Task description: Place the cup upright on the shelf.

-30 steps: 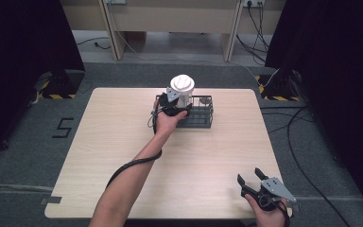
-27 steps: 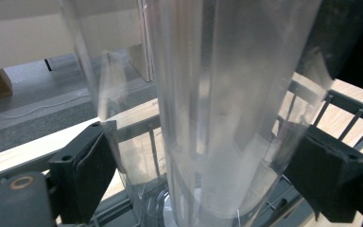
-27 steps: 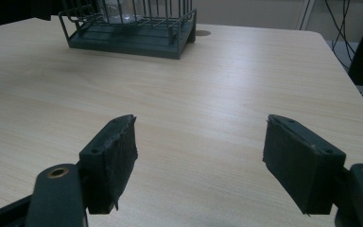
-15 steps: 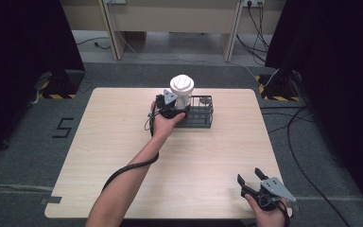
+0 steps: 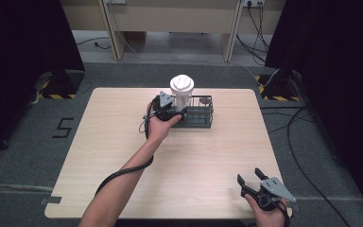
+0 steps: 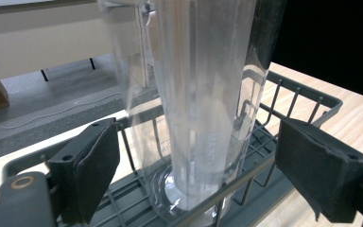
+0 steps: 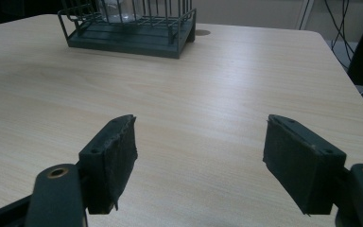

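- High view: a dark wire rack point(image 5: 199, 112) stands on the far middle of the wooden table point(image 5: 123, 156), and it serves as the landmark for all that follows.
- Inside the rack, at its left end, a clear plastic jug point(image 5: 182, 92) stands upright with a white lid on top; the rest of the rack, to the jug's right, holds nothing that can be made out.
- Left gripper point(image 5: 169, 109) sits just at the rack's left end, on the near side, level with the jug's lower part.
- Left gripper view: the left gripper point(image 6: 217, 165) has its two black jaws spread wide, one on each side of the clear plastic jug point(image 6: 203, 94), and neither pad touches it.
- The jug's round base rests on the grid floor of the rack point(image 6: 307, 94), close behind the rack's near rail.
- Whether anything is inside the jug cannot be told; its ribbed wall looks clear.
- Right gripper point(image 5: 251, 183) rests well apart from the rack, at the near right corner of the table, in the person's hand.
- Right gripper view: the right gripper point(image 7: 201, 156) has its jaws spread with only bare tabletop between them; the rack point(image 7: 132, 28) lies far ahead and to the left.
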